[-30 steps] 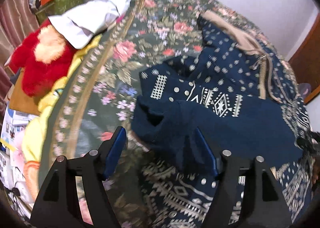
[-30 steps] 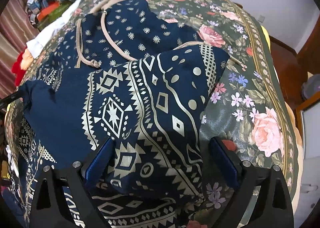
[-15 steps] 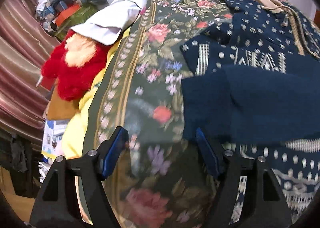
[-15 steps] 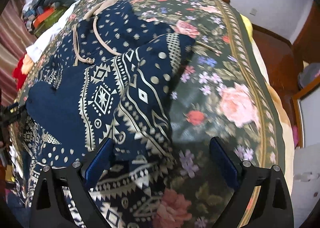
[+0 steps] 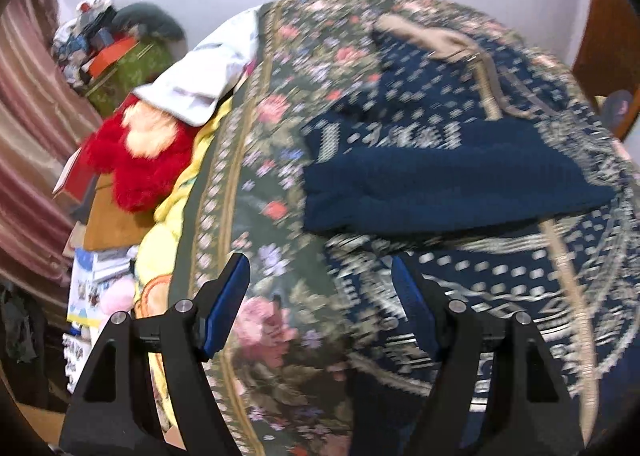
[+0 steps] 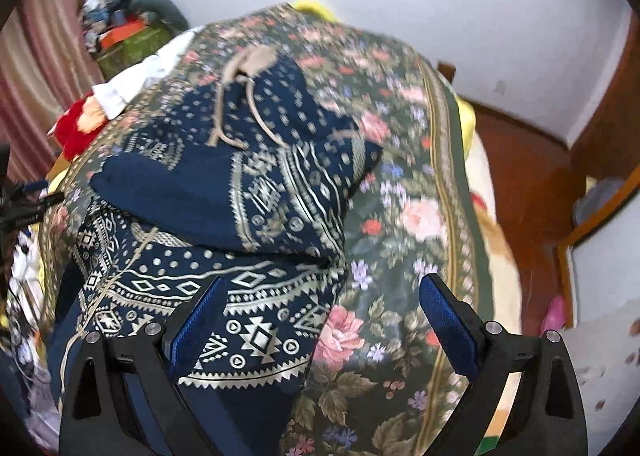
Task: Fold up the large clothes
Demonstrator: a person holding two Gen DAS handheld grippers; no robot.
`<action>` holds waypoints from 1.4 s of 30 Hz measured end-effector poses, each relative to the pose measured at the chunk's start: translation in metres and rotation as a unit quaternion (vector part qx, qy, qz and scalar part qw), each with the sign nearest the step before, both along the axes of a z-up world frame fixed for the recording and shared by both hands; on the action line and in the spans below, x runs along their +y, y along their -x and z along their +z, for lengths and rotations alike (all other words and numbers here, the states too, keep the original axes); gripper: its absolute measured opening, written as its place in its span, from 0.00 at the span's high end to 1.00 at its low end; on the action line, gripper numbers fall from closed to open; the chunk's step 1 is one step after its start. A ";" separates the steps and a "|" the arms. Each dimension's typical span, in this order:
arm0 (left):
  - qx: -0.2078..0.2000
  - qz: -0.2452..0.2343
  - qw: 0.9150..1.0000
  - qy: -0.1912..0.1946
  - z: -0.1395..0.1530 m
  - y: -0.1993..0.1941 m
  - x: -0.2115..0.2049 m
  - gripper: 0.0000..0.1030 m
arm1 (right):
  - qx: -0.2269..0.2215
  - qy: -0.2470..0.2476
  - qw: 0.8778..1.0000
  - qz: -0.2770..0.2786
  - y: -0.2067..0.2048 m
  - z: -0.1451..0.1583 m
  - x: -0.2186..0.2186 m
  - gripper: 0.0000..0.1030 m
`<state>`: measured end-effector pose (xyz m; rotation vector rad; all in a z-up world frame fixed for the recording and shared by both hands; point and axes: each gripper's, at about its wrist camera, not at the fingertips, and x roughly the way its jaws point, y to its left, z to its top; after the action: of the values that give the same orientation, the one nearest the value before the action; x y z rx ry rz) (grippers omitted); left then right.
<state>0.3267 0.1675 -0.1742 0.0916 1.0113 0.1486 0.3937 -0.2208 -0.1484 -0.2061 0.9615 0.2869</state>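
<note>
My left gripper (image 5: 320, 304) hangs spread wide, nothing between its pads, and the navy patterned garment (image 5: 452, 184) lies folded on the floral bedspread (image 5: 276, 128) just ahead and to its right. My right gripper (image 6: 324, 320) gapes empty too, garment ahead to its left.
</note>
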 end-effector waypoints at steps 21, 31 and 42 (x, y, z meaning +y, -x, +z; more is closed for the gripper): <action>0.008 0.002 0.988 0.156 -0.005 -0.222 -0.005 0.24 | -0.008 -0.018 1.000 0.019 -0.224 -0.015 0.124 0.07; 0.019 0.022 0.976 0.218 -0.068 -0.303 0.013 0.27 | 0.066 -0.109 0.991 -0.027 -0.318 -0.088 0.128 0.35; 0.014 -0.006 0.970 0.244 -0.054 -0.304 -0.015 0.90 | 0.061 -0.188 0.980 -0.005 -0.300 -0.080 0.131 0.90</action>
<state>0.6302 0.1529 -0.2282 -0.3500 1.0510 -0.1155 0.6932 -0.0900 -0.2284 0.1650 1.0092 0.4702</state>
